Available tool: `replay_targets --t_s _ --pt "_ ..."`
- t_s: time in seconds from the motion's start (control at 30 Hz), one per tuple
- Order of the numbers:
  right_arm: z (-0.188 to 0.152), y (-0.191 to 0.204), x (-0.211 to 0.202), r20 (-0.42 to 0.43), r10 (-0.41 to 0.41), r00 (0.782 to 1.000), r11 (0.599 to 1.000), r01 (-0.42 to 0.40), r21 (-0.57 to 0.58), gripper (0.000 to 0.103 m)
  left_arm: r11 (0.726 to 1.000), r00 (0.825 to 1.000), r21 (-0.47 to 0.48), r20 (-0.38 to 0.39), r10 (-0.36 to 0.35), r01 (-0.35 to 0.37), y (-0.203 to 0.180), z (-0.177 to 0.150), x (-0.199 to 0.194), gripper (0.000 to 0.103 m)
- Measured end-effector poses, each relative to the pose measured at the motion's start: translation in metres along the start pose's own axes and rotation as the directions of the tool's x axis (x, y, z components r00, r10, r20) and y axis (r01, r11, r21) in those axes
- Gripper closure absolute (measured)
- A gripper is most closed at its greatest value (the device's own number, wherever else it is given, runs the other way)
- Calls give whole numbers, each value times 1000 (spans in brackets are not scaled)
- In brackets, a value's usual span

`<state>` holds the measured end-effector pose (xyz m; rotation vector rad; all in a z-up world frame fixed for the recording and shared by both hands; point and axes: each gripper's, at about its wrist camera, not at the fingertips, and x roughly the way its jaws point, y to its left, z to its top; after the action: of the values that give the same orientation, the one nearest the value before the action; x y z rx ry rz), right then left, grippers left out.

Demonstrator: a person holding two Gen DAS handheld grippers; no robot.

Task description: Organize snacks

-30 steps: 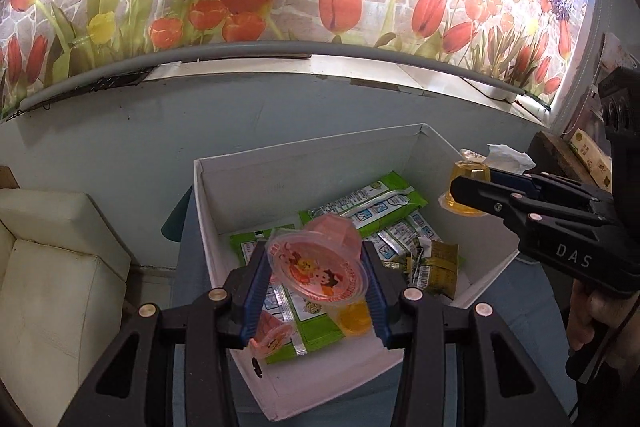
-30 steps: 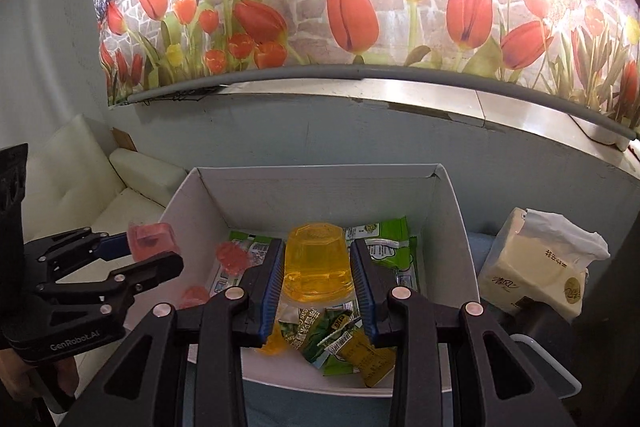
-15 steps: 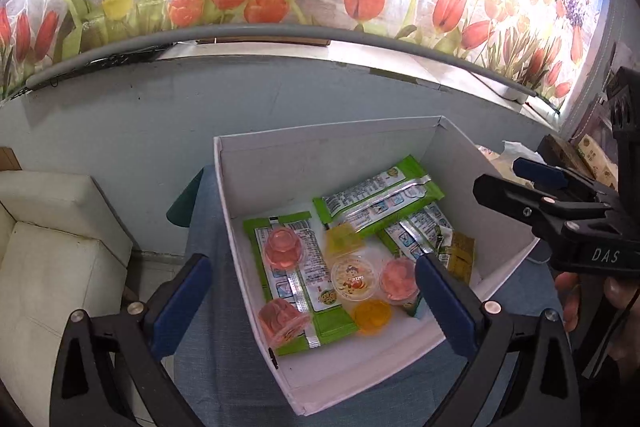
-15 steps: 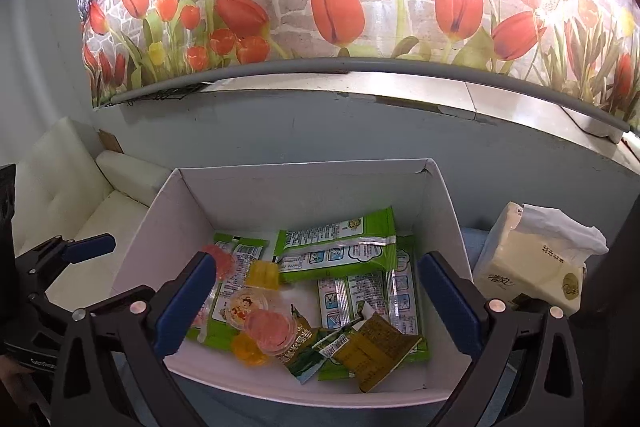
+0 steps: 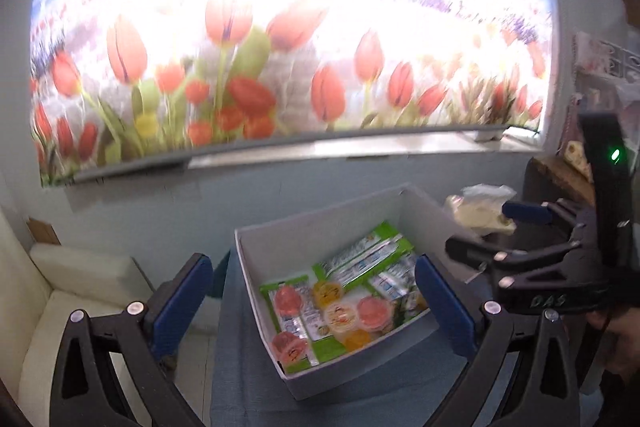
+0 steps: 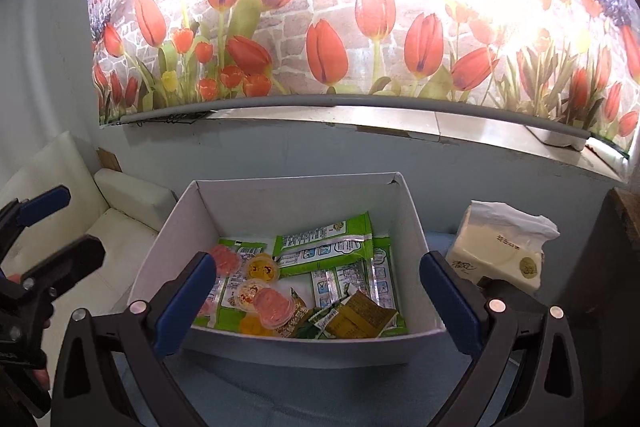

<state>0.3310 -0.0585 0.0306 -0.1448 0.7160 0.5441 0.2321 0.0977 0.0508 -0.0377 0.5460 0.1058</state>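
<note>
Both my grippers hang over the white box [image 6: 416,227], jaws spread wide, nothing between the pads. Left gripper [image 5: 312,303] sits low centre of its view, right gripper [image 6: 316,303] likewise in its own. Each also shows in the other's view: right gripper at the right edge of the left view, left gripper at the left edge of the right view, both with jaws apart and empty. Box stands on a blue-covered table [image 6: 280,383], lower centre of the right view. Snacks all lie inside the box: green packets [image 6: 326,247] flat across the floor, toward the back and right; pink jelly cups [image 6: 272,305] and yellow jelly cups [image 6: 262,267] clustered at the front left, resting on the packets; small brown sachet [image 6: 362,311] at the front centre, touching the green ones. In the left view the same cups sit between the pads in the picture, well below them in the box; that view is motion-blurred, so labels unreadable. Tissue pack [image 6: 500,247] stands on the table just right of the box, apart from it. White sofa [image 6: 120,227] at the left of the right view, beyond the table. Tulip mural [image 6: 320,27] fills the upper frame in both views.
</note>
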Motion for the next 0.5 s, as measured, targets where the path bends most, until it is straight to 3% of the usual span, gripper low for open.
replay_targets --t_s 0.17,0.27,0.33,0.43,0.5 --pt "-22 13 -78 115 -98 988 993 104 -46 0 993 987 39 126 104 -110 -17 -5 -74 0" --pt "-40 20 -135 210 -170 963 983 181 -32 0 995 984 0 146 101 -102 -19 -18 -110 0" --pt "-53 18 -170 266 -184 946 982 189 5 0 994 987 -66 126 98 -91 -16 -29 -125 0" --pt "-72 11 -192 200 -156 967 988 150 47 0 984 988 -116 54 144 -137 -18 -48 -137 0" --pt "-89 8 -203 187 -167 968 985 158 62 0 990 996 -108 -6 89 -89 -23 -62 -142 0"
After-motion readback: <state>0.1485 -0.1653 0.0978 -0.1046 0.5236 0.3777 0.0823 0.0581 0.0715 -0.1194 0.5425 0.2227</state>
